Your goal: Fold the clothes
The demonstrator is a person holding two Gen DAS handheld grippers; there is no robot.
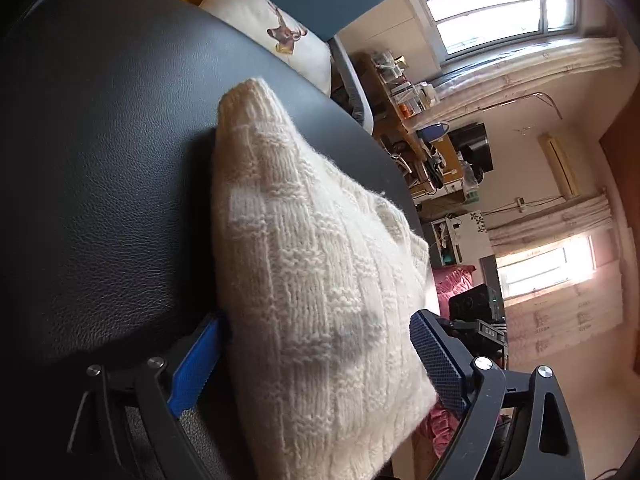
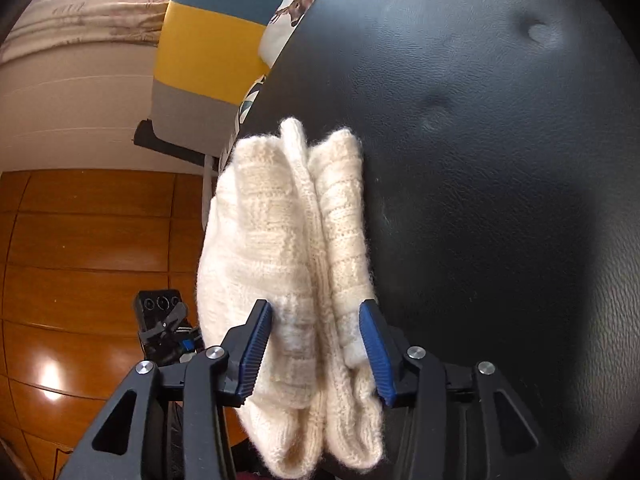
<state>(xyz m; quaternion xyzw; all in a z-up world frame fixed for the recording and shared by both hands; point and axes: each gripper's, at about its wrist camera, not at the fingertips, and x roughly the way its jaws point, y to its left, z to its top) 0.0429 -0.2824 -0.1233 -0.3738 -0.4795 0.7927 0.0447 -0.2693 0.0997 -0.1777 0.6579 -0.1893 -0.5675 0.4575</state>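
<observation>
Left wrist view, rolled sideways, looks close along the folded cream knitted sweater [image 1: 320,272] toward windows. Right wrist view faces its layered edge [image 2: 296,264], very near. Both share the black leather worktop [image 1: 100,140] and deer-print cushion [image 1: 280,32].

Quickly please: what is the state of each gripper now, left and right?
Left gripper: jaws set around the folded cream sweater; whether they press it cannot be told.
Right gripper: shut on the sweater.

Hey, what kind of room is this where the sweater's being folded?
Most likely a lived-in home, a bedroom or living room. A deer-print cushion lies beyond the black leather surface, cluttered wooden shelves stand under a curtained window, and the floor is wood.
</observation>
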